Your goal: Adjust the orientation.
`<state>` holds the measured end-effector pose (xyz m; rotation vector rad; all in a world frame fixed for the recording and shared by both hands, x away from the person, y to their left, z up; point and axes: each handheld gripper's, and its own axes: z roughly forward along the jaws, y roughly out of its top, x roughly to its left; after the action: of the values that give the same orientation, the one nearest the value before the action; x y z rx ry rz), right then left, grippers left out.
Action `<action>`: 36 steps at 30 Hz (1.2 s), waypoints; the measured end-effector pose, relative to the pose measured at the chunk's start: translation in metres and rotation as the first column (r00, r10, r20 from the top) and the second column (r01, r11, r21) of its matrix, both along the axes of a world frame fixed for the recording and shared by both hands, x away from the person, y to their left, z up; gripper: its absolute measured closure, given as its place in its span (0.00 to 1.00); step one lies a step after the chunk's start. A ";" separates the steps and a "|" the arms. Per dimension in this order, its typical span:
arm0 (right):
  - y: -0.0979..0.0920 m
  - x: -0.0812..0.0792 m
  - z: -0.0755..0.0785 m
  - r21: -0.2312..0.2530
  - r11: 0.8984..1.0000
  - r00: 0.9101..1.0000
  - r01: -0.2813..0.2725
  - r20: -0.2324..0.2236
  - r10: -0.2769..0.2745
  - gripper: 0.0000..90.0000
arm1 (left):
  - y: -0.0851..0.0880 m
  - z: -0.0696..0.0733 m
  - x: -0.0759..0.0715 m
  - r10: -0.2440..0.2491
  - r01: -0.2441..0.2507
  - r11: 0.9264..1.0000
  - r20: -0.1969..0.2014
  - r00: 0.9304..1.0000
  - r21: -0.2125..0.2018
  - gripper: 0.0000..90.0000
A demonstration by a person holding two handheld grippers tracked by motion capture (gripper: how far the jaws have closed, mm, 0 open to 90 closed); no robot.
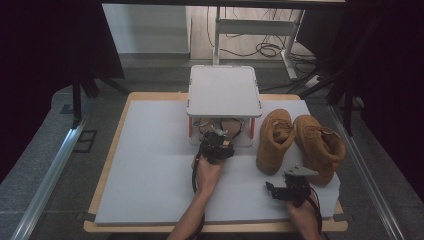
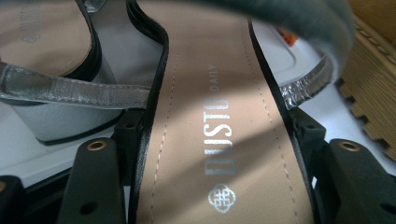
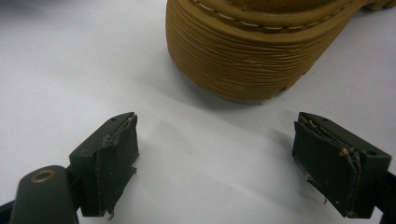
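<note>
A sandal (image 2: pixel 219 140) with a tan insole, black edging and silver straps lies between my left gripper's (image 2: pixel 217 154) jaws, which press on both of its sides. In the high view my left gripper (image 1: pixel 216 145) reaches under the white shelf stand (image 1: pixel 223 90), where the sandal (image 1: pixel 222 127) lies. A second sandal (image 2: pixel 37 32) with a silver strap sits beside it. My right gripper (image 1: pixel 280 192) (image 3: pixel 215 163) rests open on the white mat, its jaws wide apart and nothing between them, just short of a tan boot's ribbed sole (image 3: pixel 247 60).
Two tan boots (image 1: pixel 274 137) (image 1: pixel 320 147) stand side by side right of the stand. The white mat (image 1: pixel 150 165) covers the wooden table and is bare on its left half. Dark curtains and a desk frame (image 1: pixel 260 27) lie beyond the table.
</note>
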<state>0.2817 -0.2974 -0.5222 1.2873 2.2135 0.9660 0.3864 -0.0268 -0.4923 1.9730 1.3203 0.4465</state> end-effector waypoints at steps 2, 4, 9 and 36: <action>0.000 0.000 0.000 0.000 1.000 1.000 0.000 0.000 0.000 0.16 | -0.002 -0.002 0.003 0.007 -0.007 1.000 -0.002 1.000 -0.005 0.43; 0.000 0.000 0.000 0.000 1.000 1.000 0.000 0.000 0.000 0.16 | -0.004 -0.003 0.006 0.015 -0.015 1.000 -0.006 1.000 0.004 0.43; 0.000 0.000 0.000 -0.001 1.000 1.000 -0.001 0.001 0.001 0.16 | -0.008 -0.004 0.012 0.041 -0.041 0.999 -0.005 0.999 0.011 0.43; 0.000 0.000 0.000 0.001 1.000 1.000 -0.002 0.001 0.002 0.16 | -0.025 -0.007 0.038 0.081 -0.080 0.996 -0.014 0.997 0.044 0.42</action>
<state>0.2817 -0.2975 -0.5223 1.2850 2.2147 0.9686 0.4240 -0.0520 -0.4998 1.9676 1.4150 0.5023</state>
